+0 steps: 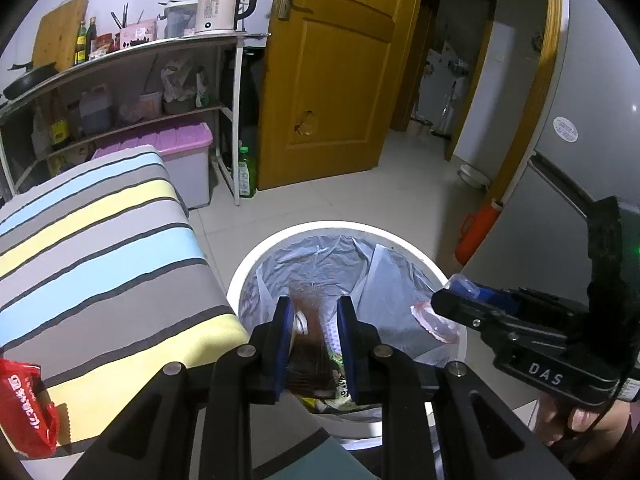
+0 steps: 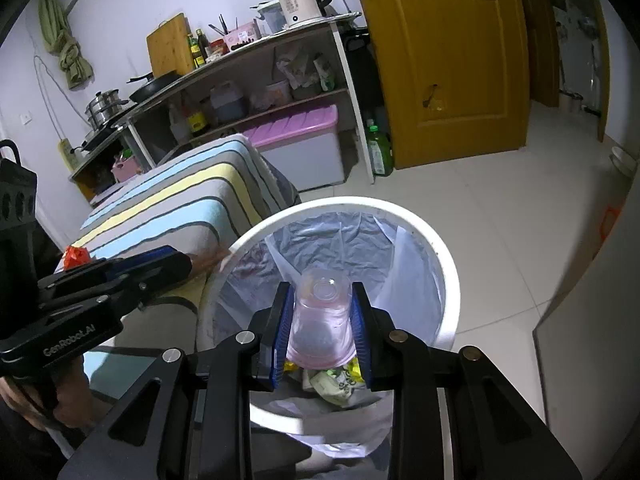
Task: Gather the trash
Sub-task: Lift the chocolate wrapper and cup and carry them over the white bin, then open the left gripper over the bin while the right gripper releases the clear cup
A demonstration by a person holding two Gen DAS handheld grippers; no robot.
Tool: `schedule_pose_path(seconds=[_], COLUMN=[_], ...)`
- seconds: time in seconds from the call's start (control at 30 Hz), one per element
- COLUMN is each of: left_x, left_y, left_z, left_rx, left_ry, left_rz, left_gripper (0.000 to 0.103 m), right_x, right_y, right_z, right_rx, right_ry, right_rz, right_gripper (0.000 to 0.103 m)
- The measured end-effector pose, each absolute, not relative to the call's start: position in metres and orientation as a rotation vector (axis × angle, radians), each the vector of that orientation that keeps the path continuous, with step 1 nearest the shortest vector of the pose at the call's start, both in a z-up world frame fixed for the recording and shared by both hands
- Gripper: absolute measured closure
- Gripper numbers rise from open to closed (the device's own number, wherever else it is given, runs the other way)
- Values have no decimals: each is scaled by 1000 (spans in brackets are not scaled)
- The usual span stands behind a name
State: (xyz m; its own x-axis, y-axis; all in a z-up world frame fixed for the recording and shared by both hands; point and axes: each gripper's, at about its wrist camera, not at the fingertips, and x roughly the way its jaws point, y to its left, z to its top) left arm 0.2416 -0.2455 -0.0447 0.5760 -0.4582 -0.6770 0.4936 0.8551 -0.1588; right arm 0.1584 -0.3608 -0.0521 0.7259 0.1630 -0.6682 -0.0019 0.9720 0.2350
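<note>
A white round trash bin (image 1: 340, 227) (image 2: 442, 252) with a thin plastic liner stands on the floor, and wrappers (image 2: 340, 384) lie at its bottom. Over it my left gripper (image 1: 314, 304) (image 2: 182, 260) has a blurred brown wrapper (image 1: 310, 344) between its blue pads. A gap shows beside the right pad, so the jaws look open. My right gripper (image 2: 322, 292) (image 1: 444, 300) is shut on a clear pinkish plastic cup (image 2: 320, 320) (image 1: 434, 320), held upside down above the bin's mouth. A red packet (image 1: 24, 404) (image 2: 76, 256) lies on the striped tabletop.
The striped cloth-covered table (image 1: 100, 240) stands against the bin's left side. Behind it are a shelf with a kettle (image 1: 220, 4), a purple-lidded box (image 1: 188, 152) and a green bottle (image 1: 246, 172). Farther back is a wooden door (image 1: 332, 72). At the right stands a fridge (image 1: 592, 128) with an orange container (image 1: 476, 232) beside it.
</note>
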Motion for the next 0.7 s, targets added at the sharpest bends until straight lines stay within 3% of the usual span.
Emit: schedule_pose_path(seconds=[0.07, 0.2, 0.33, 0.7], left_x=[242, 240, 236, 206], left_y=[-245, -242, -238, -211], left_z=[-45, -42, -36, -5], left_rx=[45, 35, 30, 8], left_ry=[778, 766, 747, 670], left_rz=[-560, -565, -563, -535], left_gripper=[74, 73, 73, 73], right_x=[160, 160, 157, 139], right_y=[-360, -357, -354, -332], right_z=[-53, -51, -45, -15], right_rx=[222, 204, 184, 127], right_ry=[759, 754, 737, 677], right_rz=[87, 82, 78, 103], right_gripper=[73, 73, 66, 66])
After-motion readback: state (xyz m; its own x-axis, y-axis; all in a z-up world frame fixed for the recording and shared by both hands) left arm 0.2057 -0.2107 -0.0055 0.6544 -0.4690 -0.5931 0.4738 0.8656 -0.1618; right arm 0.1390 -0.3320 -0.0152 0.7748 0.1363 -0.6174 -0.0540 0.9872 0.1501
